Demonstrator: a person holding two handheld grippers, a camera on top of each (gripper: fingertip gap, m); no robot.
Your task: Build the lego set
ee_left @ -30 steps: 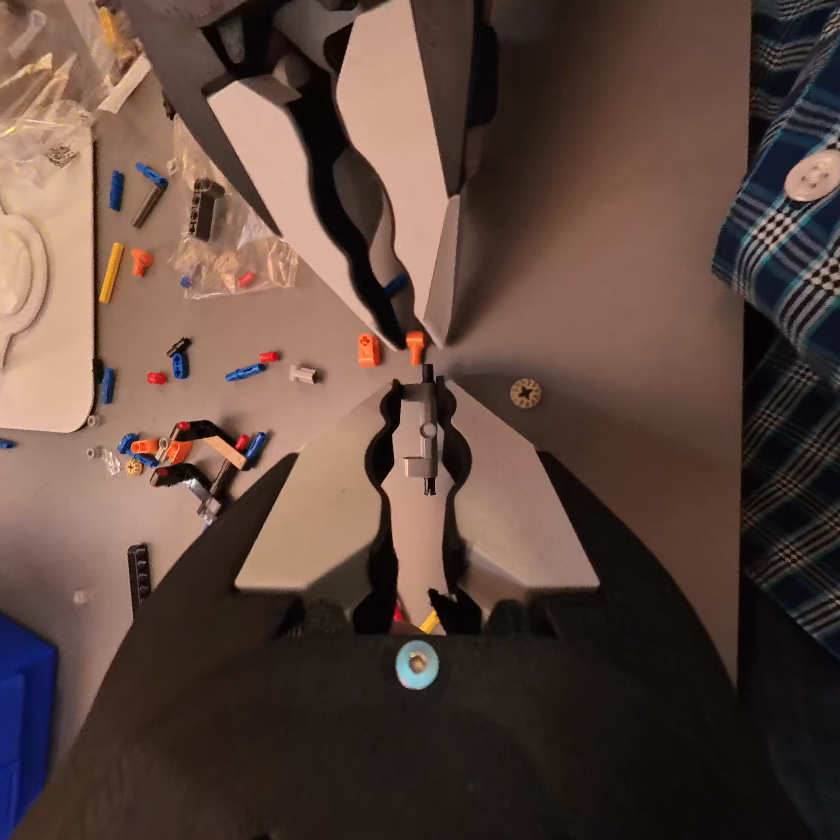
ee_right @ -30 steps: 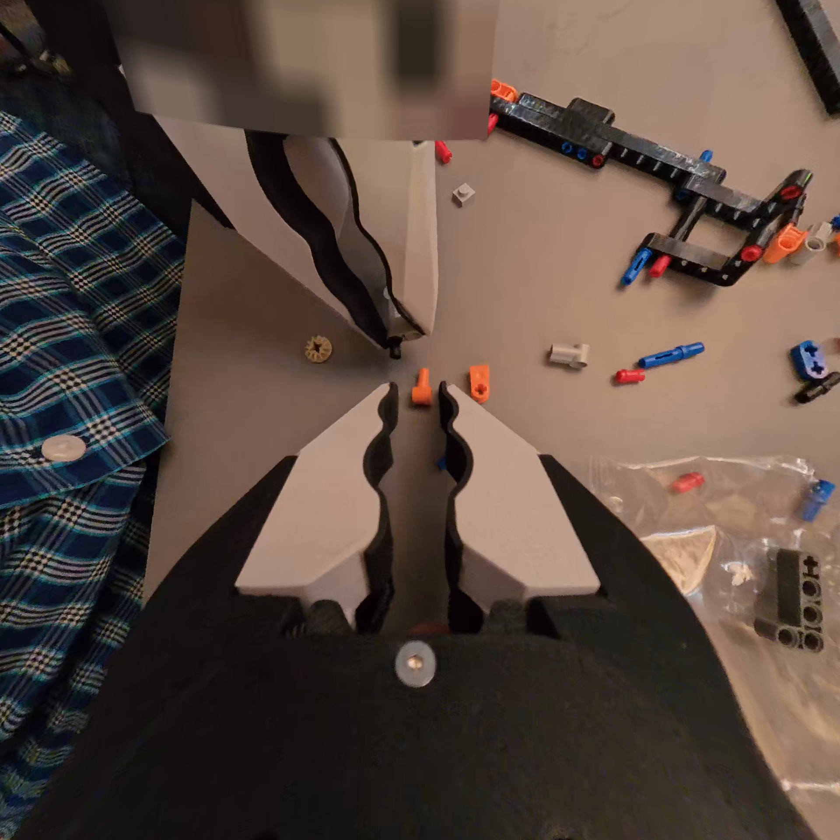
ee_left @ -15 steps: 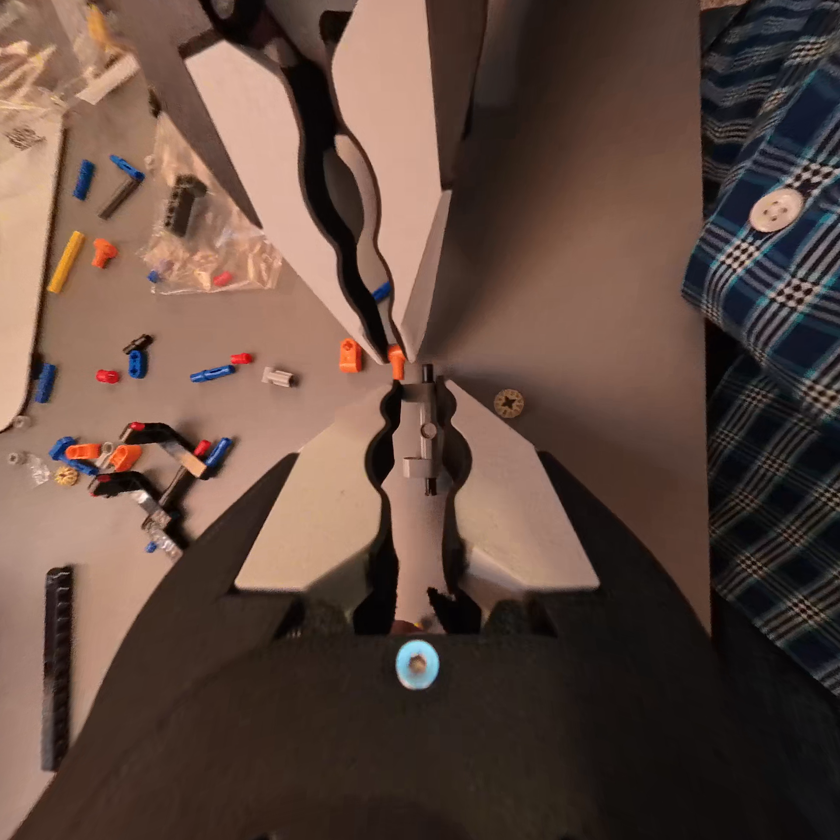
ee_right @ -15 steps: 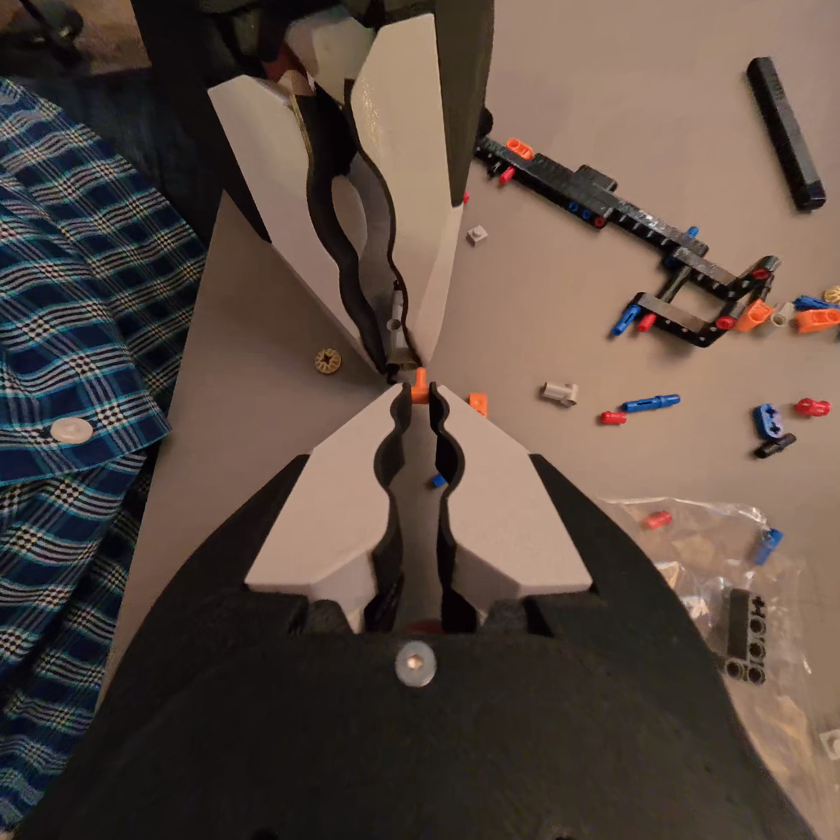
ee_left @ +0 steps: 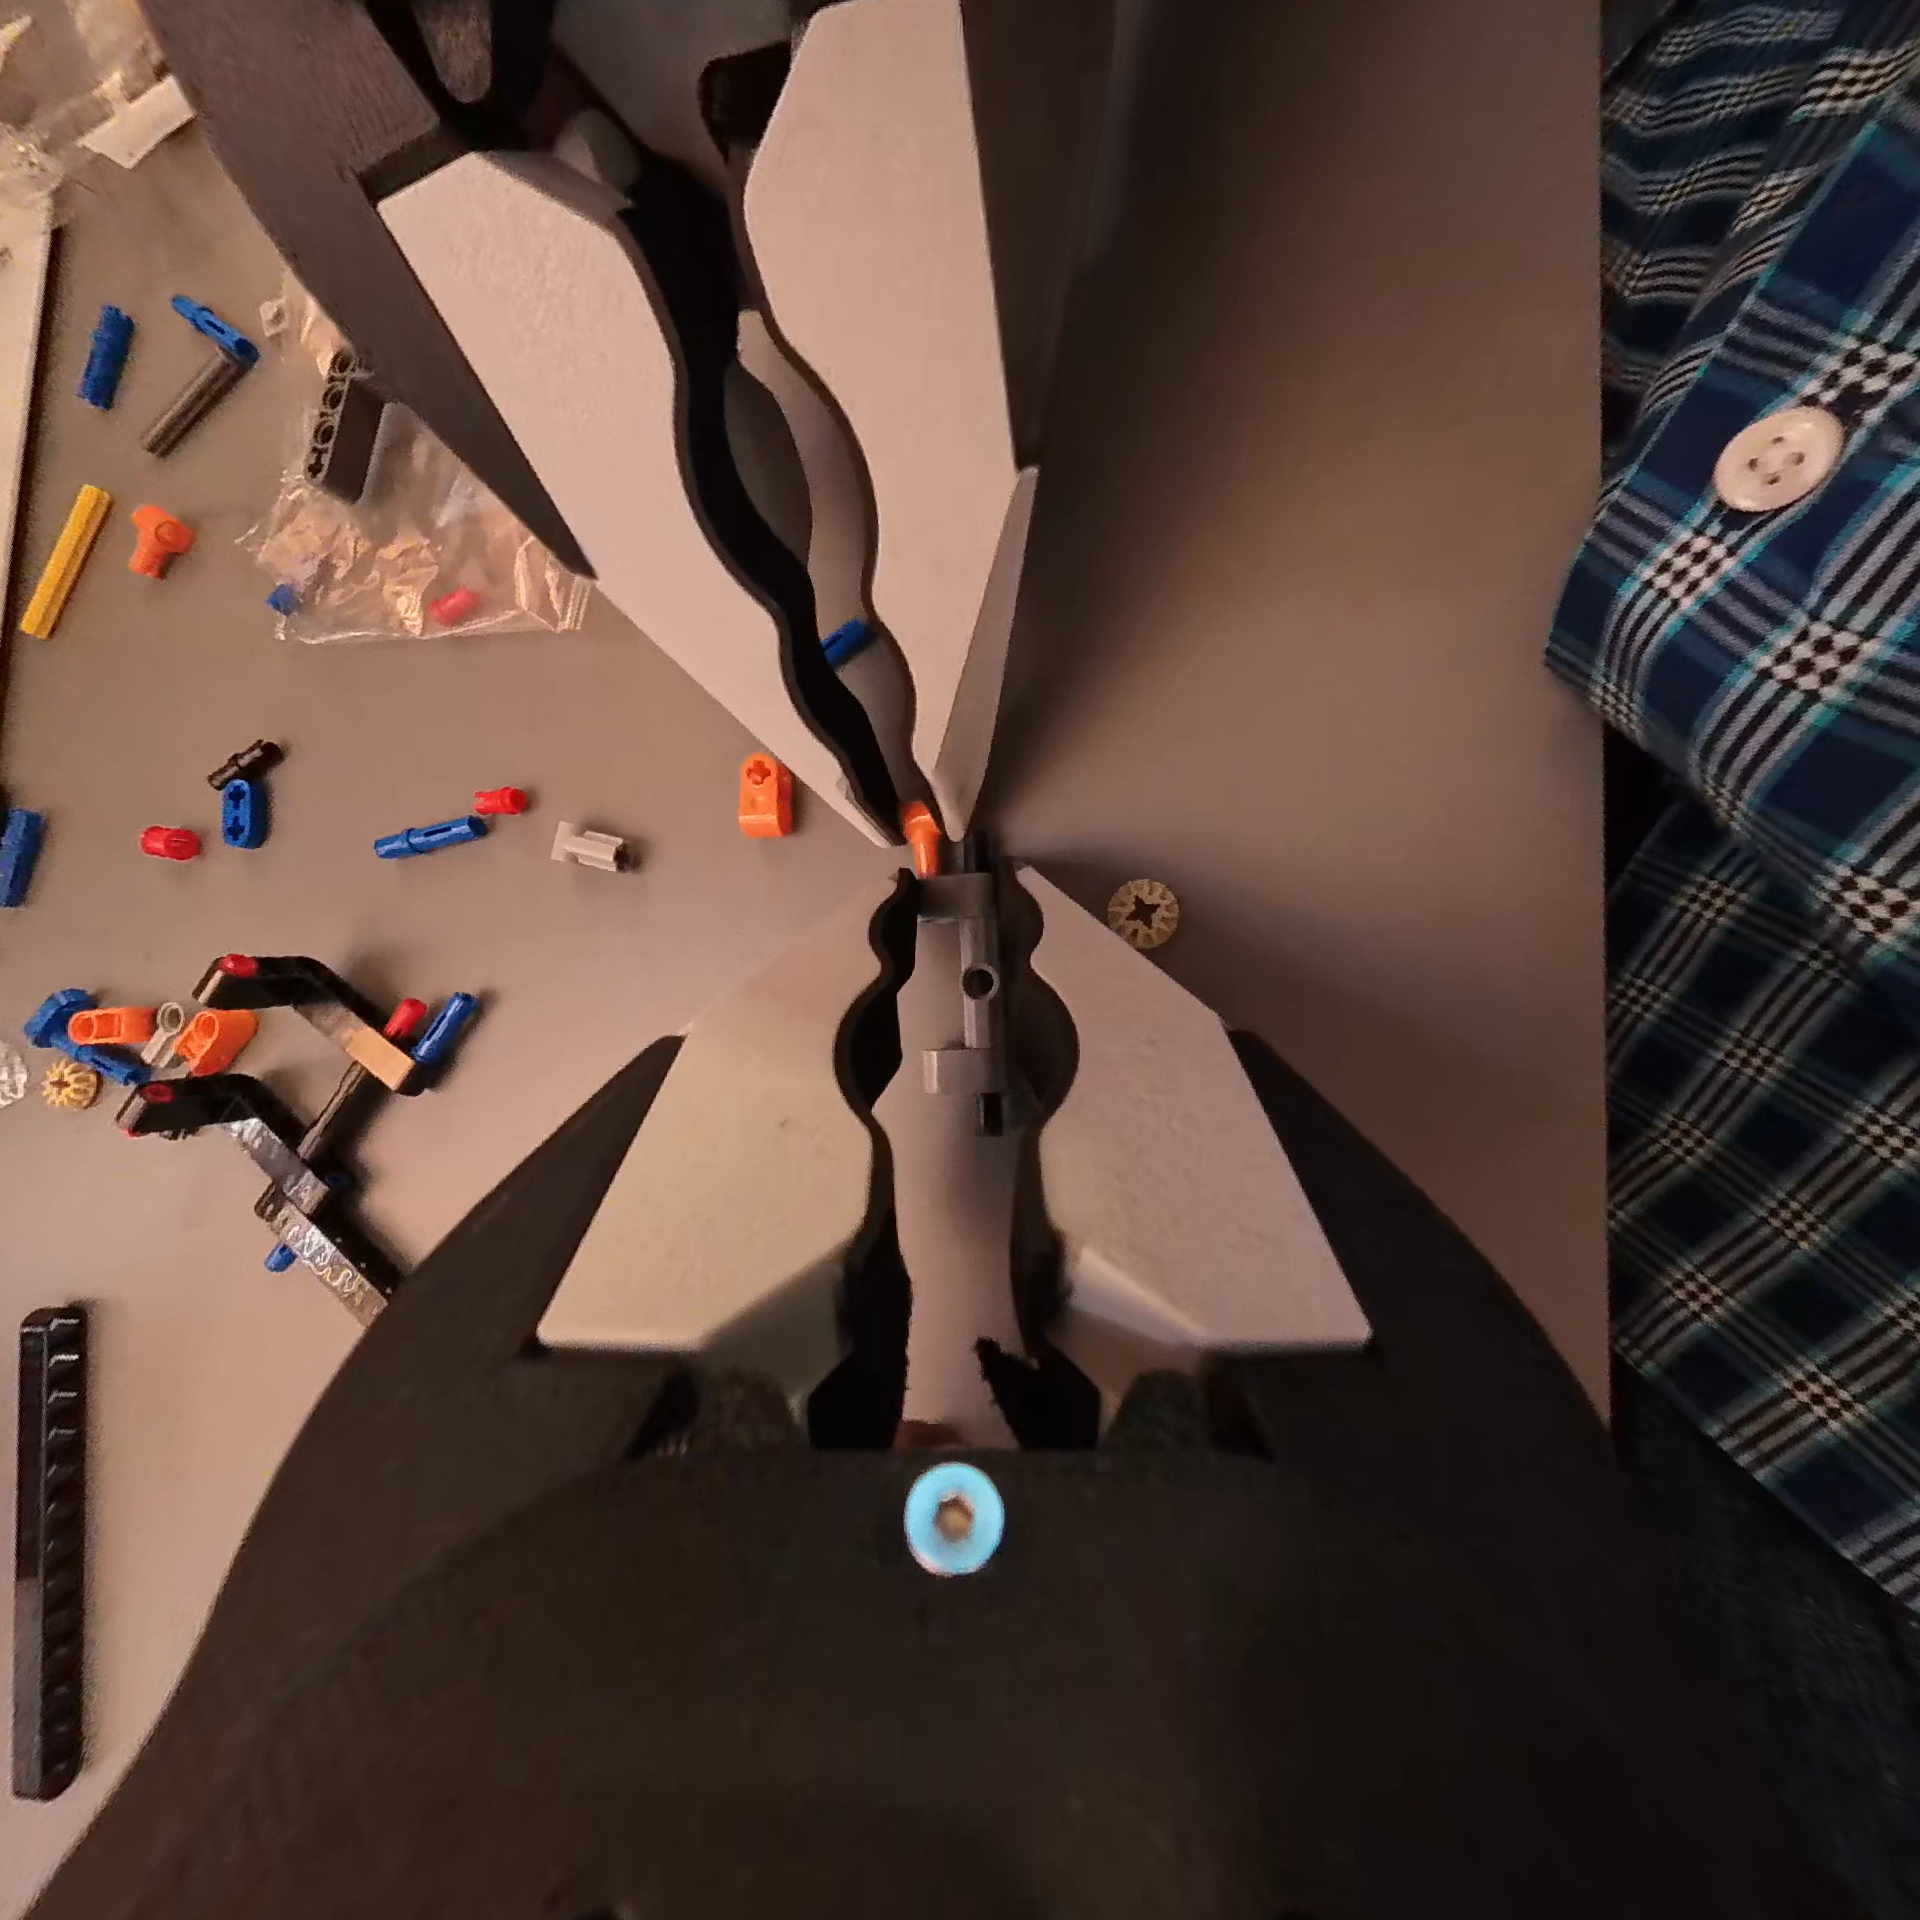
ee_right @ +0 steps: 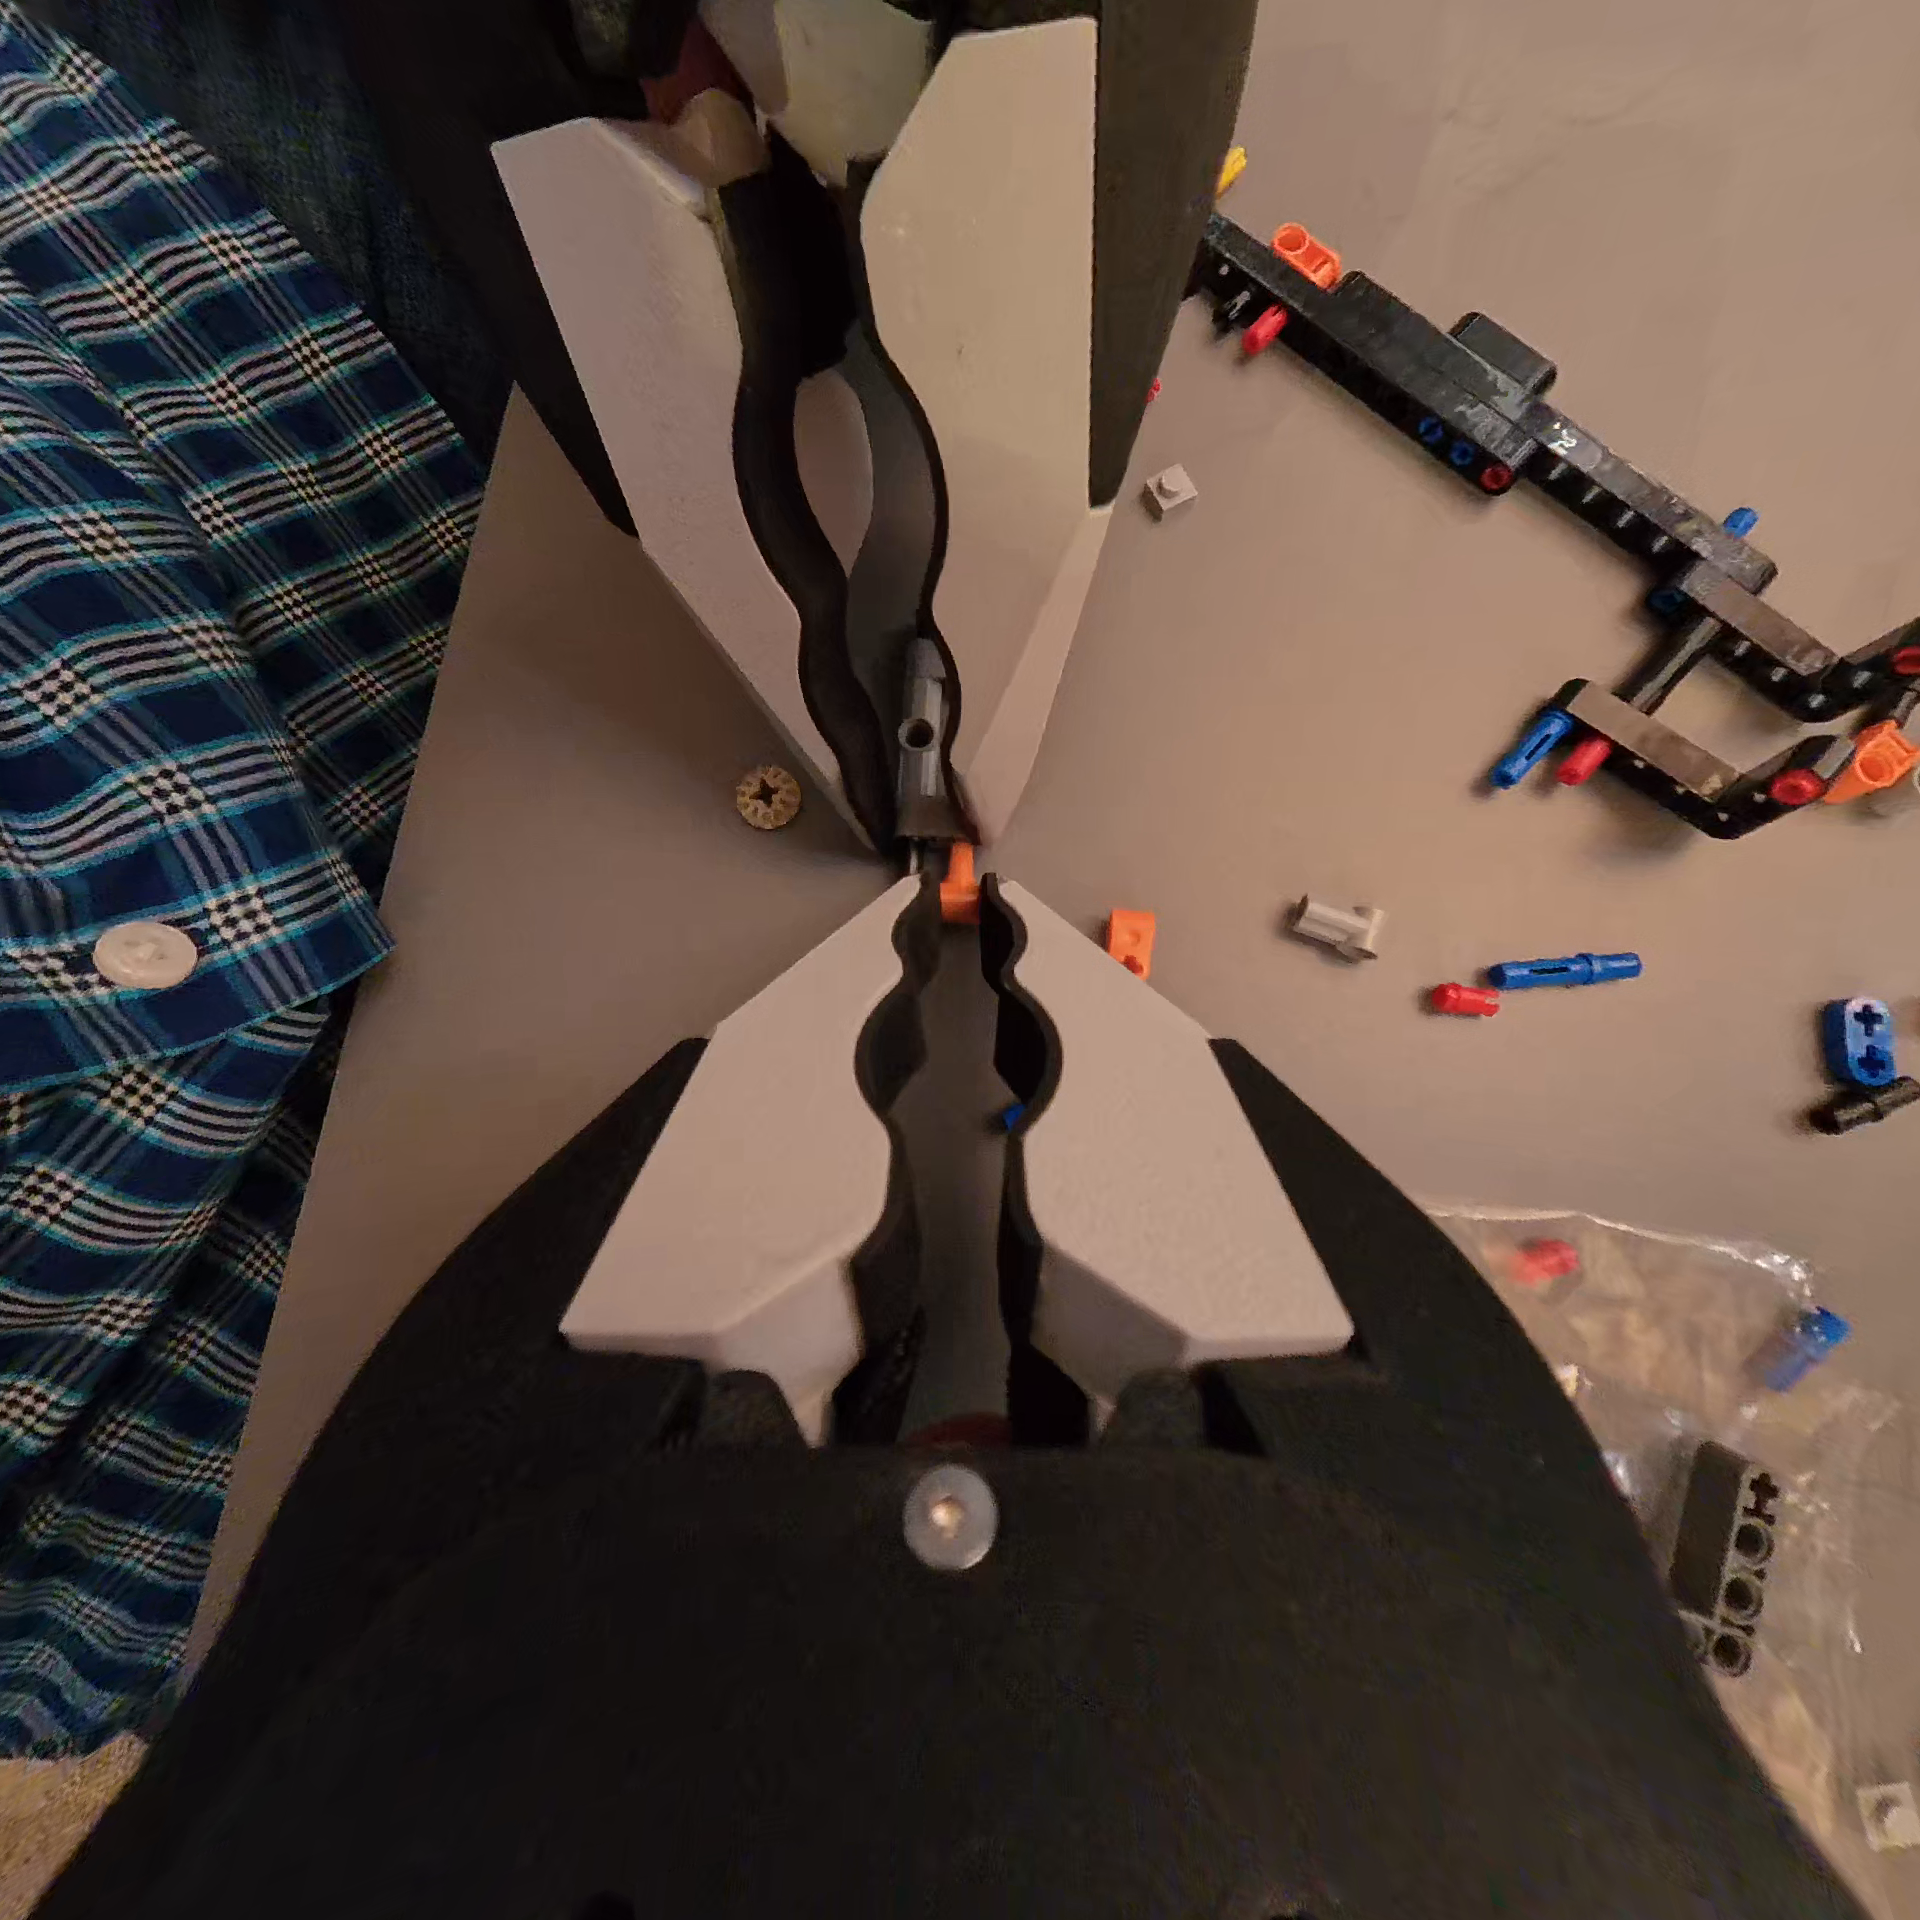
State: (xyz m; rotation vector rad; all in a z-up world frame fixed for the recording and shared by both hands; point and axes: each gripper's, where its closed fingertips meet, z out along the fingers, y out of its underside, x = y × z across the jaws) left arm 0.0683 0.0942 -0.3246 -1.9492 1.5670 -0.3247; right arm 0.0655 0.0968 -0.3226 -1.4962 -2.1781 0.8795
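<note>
My left gripper [ee_left: 961, 883] is shut on a grey lego connector [ee_left: 971, 987] with a black pin through it, held lengthwise between the fingers. My right gripper [ee_right: 961, 896] is shut on a small orange pin piece [ee_right: 958, 888] at its fingertips. The two grippers meet tip to tip above the table. The orange piece [ee_left: 920, 828] touches the front end of the grey connector [ee_right: 920, 738]. In the left wrist view the right gripper comes in from the top. In the right wrist view the left gripper does the same.
A tan gear [ee_left: 1143, 912] and an orange connector [ee_left: 766, 795] lie just beside the tips. A black beam assembly [ee_right: 1662, 582], loose blue, red and grey pieces [ee_right: 1338, 925] and a plastic bag [ee_right: 1714, 1455] lie farther out. A plaid sleeve [ee_right: 156, 727] is at the table edge. The grippers are tip to tip, or close to it.
My right gripper closed on the orange piece and brought it up to the left gripper. The orange piece now touches the grey connector's end.
</note>
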